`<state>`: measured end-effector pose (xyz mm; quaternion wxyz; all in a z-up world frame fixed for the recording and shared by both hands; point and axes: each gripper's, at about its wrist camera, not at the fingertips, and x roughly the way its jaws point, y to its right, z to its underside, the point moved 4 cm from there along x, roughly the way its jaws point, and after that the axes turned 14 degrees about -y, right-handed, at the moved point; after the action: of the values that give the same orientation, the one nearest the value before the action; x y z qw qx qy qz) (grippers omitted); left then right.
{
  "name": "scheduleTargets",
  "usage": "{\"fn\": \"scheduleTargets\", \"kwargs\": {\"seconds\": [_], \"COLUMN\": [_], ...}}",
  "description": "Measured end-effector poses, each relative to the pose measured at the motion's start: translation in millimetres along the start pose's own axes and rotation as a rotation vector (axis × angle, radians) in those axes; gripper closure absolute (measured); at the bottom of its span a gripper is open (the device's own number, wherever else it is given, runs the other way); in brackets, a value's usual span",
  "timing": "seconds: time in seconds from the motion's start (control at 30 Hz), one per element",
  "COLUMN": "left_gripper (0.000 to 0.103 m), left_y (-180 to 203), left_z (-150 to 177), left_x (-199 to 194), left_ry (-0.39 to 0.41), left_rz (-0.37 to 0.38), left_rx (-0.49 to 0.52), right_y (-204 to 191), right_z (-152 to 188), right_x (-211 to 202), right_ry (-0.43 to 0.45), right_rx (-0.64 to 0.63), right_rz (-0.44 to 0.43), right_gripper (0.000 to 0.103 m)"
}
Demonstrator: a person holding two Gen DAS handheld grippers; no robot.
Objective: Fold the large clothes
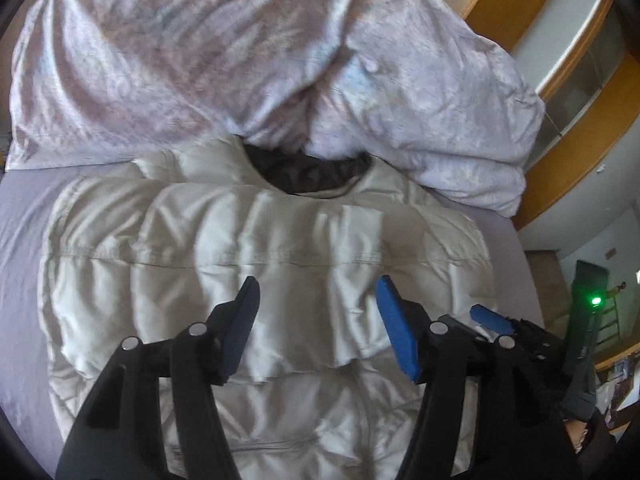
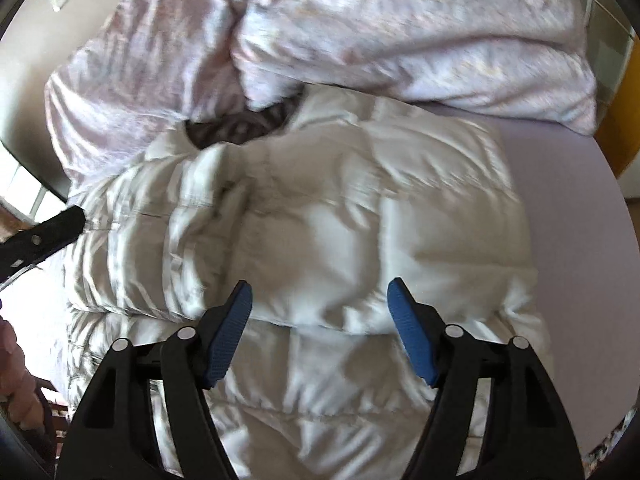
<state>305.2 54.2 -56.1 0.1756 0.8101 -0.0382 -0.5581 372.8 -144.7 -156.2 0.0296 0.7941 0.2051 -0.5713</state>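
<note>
Puffy white jacket (image 1: 280,248) lies flat on the bed (image 1: 24,216), its dark collar (image 1: 312,172) at 12 o'clock, tucked against the crumpled pink duvet (image 1: 200,60). Both sides look folded in already, so I think the next job is folding the bottom up. The left gripper (image 1: 318,320) hangs over the jacket, jaws apart, holding nothing. The right gripper (image 2: 320,320) is wide too, and empty. To do it well, each gripper should pinch the bottom hem at 6 o'clock, lift together, and lay it up toward the collar. Puffy cloth springs back, so press it down after.
</note>
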Motion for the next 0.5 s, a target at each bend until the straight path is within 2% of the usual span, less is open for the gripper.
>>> {"fn": "scheduleTargets", "kwargs": {"seconds": [0.17,0.37,0.5], "left_gripper": [0.042,0.042,0.042], "left_y": [-30,-53,-64], "left_z": [3,7,7], "left_x": [1,9,17], "left_ry": [-0.013,-0.036,-0.059], "left_rz": [-0.058,-0.107,-0.14], "left_rx": [-0.047,-0.067,-0.067], "right_y": [-35,-70,-81], "right_z": [-10,-19,-22], "right_x": [1,4,21], "right_ry": [0.018,0.04,0.001], "right_rx": [-0.058,-0.112,-0.131], "right_rz": [-0.047,-0.073,-0.065], "right_gripper": [0.06,0.073,0.077]}}
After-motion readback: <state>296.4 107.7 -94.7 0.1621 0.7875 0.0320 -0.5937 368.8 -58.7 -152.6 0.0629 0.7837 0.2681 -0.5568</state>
